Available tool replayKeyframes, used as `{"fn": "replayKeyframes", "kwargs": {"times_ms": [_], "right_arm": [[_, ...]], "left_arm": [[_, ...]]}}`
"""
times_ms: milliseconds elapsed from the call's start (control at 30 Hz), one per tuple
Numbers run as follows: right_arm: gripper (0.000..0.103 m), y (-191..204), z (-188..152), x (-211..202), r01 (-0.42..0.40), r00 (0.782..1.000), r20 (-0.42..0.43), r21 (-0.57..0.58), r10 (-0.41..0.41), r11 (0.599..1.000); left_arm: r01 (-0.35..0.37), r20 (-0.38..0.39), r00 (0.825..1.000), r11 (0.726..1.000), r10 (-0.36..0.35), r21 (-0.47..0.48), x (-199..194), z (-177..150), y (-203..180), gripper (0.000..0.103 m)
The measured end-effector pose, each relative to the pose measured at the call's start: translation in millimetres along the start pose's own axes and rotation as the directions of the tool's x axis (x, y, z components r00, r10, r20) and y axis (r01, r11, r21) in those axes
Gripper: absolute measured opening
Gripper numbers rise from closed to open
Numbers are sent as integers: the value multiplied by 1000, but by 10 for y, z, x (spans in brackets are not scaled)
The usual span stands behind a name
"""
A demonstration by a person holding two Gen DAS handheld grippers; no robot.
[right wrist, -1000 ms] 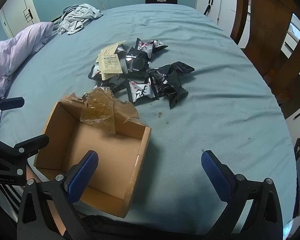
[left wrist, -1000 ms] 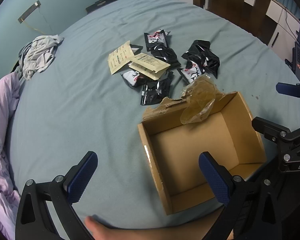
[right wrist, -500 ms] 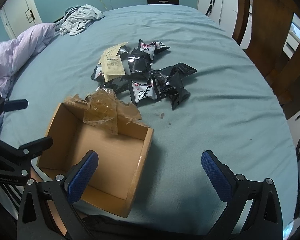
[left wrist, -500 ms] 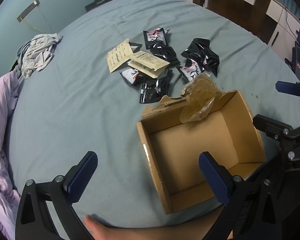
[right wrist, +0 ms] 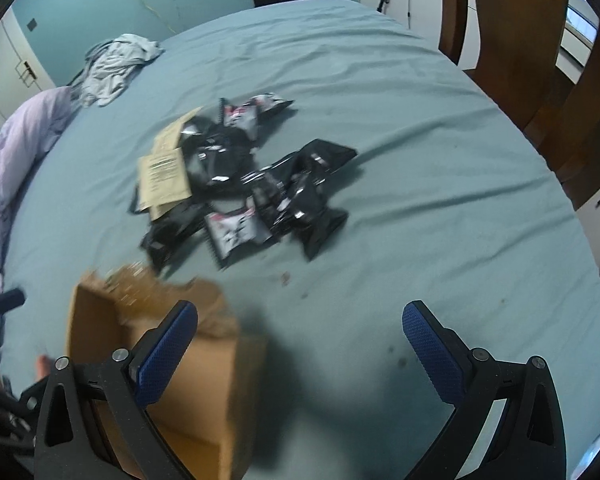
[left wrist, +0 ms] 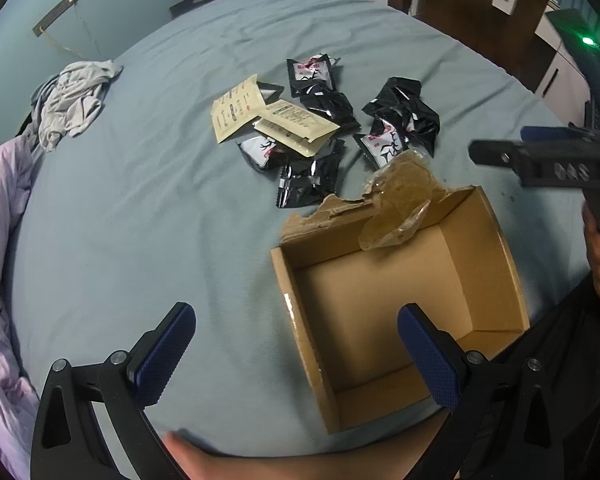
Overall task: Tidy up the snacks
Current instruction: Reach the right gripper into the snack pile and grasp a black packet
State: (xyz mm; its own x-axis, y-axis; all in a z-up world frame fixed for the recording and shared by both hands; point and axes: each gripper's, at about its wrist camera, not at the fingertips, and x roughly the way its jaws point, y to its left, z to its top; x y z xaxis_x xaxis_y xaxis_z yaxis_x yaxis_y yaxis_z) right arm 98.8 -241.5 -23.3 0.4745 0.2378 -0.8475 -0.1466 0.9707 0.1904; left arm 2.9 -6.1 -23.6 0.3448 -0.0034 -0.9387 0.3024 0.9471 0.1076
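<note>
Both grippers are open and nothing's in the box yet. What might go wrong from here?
The black snack packets overlap in a loose pile, so the right gripper may pinch two or drag neighbours. The crumpled tape drooping over the cardboard box's torn far wall could snag a dropped packet.

A: Where is the box (left wrist: 396, 304)?
B: On the bed (left wrist: 148, 216), nearest the viewer.
A: And the snack packets (left wrist: 320, 132)?
B: Heaped just behind the box, mid-bed. Crumpled clothing (left wrist: 74, 100) lies far back left.
</note>
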Motion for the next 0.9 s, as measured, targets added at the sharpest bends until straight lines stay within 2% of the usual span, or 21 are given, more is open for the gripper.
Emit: {"fn": "replayKeyframes", "kwargs": {"times_ms": [33,200,400,500,567,600,667,800,833,900], "right_arm": [[103,0,20,34,7,1000,-10,4,-7,1000],[89,-82,202,291,10,997,-74,38,-7,999],[79,14,448,664,63,992,-112,-17,-65,998],[70,107,542,835,93,989,-113,-62,-99,994],[59,155,573,946,106,987,-112,-78,-114,991],[56,174,588,988,101,987,-116,-82,-110,992],[36,190,622,1071,77,989,-123,-85,-87,993],[23,203,655,1091,51,993,-100,-85,-59,995],[19,200,663,1057,27,995,-92,-74,-34,997],[19,182,694,920,-44,997,-65,-29,42,999]], "left_arm": [[-1,-2,1000,1000,1,-2,8,9,2,103],[-7,-3,1000,1000,7,-17,20,43,33,103],[-13,5,1000,999,13,-44,27,69,110,103],[-11,11,1000,998,12,-60,35,89,149,103],[-13,14,1000,997,14,-72,42,108,178,103],[-16,15,1000,997,18,-78,48,117,192,103],[-21,19,1000,996,23,-91,62,145,234,103],[10,37,999,990,-5,-139,87,225,342,103],[12,42,999,989,-6,-150,98,252,365,103],[10,55,998,988,-2,-153,120,309,386,103]]}}
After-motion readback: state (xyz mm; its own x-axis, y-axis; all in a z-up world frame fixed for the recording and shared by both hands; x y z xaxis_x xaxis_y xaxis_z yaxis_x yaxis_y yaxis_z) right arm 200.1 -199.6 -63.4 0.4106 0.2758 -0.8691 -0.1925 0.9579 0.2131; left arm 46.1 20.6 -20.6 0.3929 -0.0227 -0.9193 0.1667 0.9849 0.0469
